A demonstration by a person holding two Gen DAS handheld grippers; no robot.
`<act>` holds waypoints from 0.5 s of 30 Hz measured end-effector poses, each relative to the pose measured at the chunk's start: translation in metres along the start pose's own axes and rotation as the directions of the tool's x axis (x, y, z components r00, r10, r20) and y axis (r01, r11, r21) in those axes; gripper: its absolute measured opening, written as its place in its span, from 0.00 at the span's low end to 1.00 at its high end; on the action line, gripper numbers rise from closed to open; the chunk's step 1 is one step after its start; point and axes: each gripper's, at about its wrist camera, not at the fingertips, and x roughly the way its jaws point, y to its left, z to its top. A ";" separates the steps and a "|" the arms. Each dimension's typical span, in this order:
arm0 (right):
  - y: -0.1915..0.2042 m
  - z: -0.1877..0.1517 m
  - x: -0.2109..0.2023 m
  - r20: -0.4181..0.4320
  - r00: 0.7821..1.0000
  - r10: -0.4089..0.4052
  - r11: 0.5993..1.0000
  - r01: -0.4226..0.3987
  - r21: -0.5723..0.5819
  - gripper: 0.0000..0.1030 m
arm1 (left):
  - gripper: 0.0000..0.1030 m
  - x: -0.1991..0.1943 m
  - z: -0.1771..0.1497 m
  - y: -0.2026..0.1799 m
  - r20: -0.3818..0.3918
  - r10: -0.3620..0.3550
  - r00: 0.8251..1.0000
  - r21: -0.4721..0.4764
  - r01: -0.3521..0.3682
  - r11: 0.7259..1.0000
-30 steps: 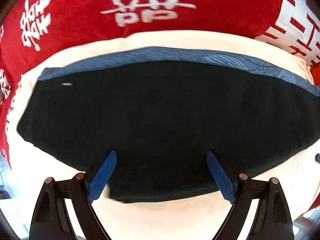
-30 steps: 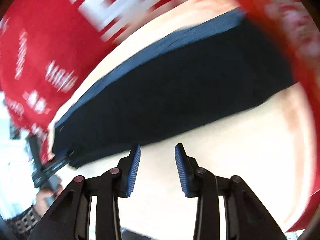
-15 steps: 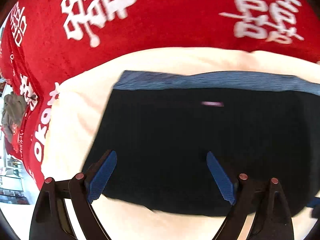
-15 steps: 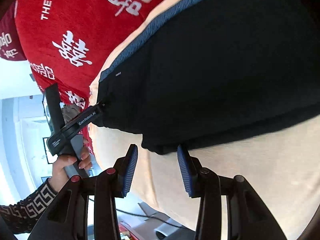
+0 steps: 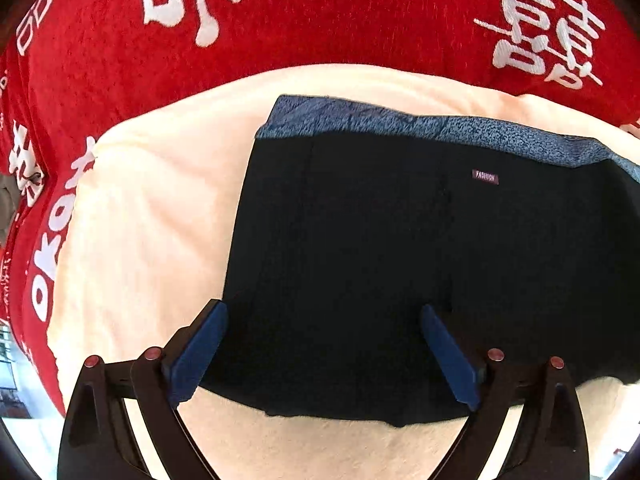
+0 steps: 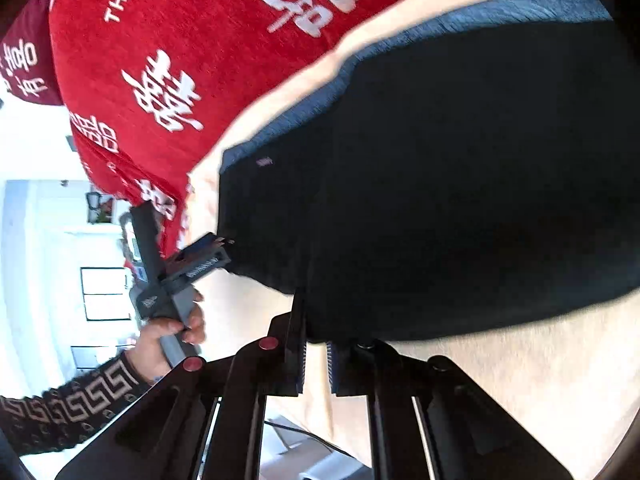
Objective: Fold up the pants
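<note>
Black pants [image 5: 360, 240] with a blue-grey waistband [image 5: 400, 124] and a small "FASHION" label [image 5: 485, 176] lie flat on a cream blanket [image 5: 152, 208]. My left gripper [image 5: 322, 310] points down over the pants' near left corner. Its jaws are wide and still opening, with fabric under them and nothing pinched. In the right wrist view the pants [image 6: 460, 180] fill the middle. My right gripper [image 6: 317, 340] is at their near edge, jaws closing, and the hem sits pinched between the pads. The left gripper [image 6: 208, 256] shows there too, held by a hand [image 6: 176, 320].
A red cover with white characters [image 5: 320, 20] rises behind the blanket and shows as the red cover [image 6: 180, 40] at the upper left. Bare cream blanket [image 6: 500, 360] lies in front of the pants. A bright room with white furniture [image 6: 40, 260] lies beyond the left end.
Both grippers have slid along the pants toward their left end and sunk a little. The right jaws went from half open to nearly together on the near edge. The left jaws spread slightly wider.
</note>
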 end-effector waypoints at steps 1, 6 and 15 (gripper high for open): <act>-0.007 -0.004 0.008 -0.015 1.000 -0.026 1.000 0.026 0.012 0.08 | 0.95 0.001 0.000 0.006 0.005 -0.004 1.000 -0.003 0.004 1.000; -0.020 -0.015 0.007 -0.056 0.998 -0.001 0.996 0.006 0.087 0.30 | 0.95 0.001 0.000 0.006 -0.001 0.025 1.000 0.007 -0.025 1.000; 0.046 0.043 -0.032 -0.003 0.996 -0.088 0.971 0.085 -0.223 0.38 | 0.95 -0.037 0.023 -0.004 0.049 0.049 0.998 -0.063 -0.046 0.997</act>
